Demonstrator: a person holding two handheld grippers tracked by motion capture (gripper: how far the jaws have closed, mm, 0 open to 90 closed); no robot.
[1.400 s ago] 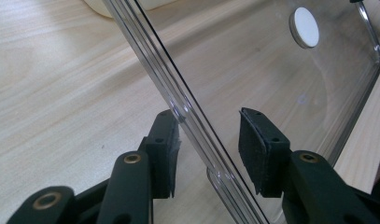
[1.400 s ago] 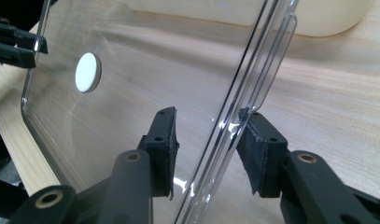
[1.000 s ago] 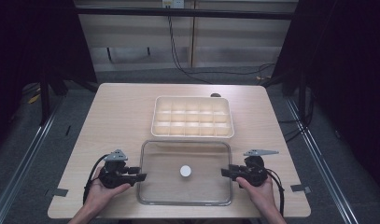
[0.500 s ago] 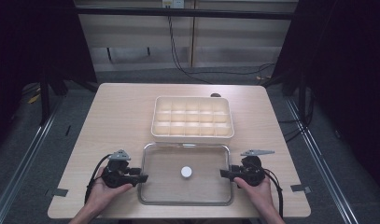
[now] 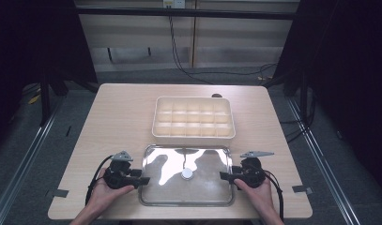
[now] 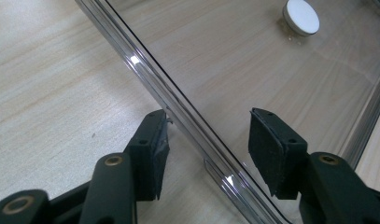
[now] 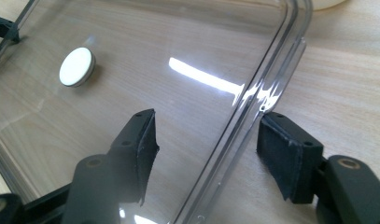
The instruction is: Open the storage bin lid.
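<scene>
— What do we have between our two tongs?

— A clear plastic lid (image 5: pixel 186 176), lying flat on the wooden table (image 5: pixel 118 122). From above, the left gripper (image 5: pixel 142 180) sits at its left edge and the right gripper (image 5: pixel 223 176) at its right edge, each held in a hand (image 5: pixel 102 194).

— Are our left jaws clamped on it?

— No. In the left gripper view we see the left gripper (image 6: pixel 204 140) with its jaws apart, straddling the rim of the lid (image 6: pixel 253 70): one pad over bare table, the other over the clear panel. Neither pad presses the rim.

— And the right?

— Much the same. In the right gripper view the right gripper (image 7: pixel 206 140) is spread wide, the lid's (image 7: pixel 155 60) raised edge running between the jaws. One pad is over the lid; the other sits just beside the rim's outer side, and we cannot tell whether it touches.

— That white disc?

— A round white knob (image 5: pixel 187 174) at the lid's middle, midway between our tongs. It lies beyond the left jaws (image 6: pixel 303 16) and ahead of the right ones (image 7: pixel 76 67).

— Anything farther out?

— A cream compartment tray (image 5: pixel 194 119), just past the lid's far edge, away from both grippers.
</scene>
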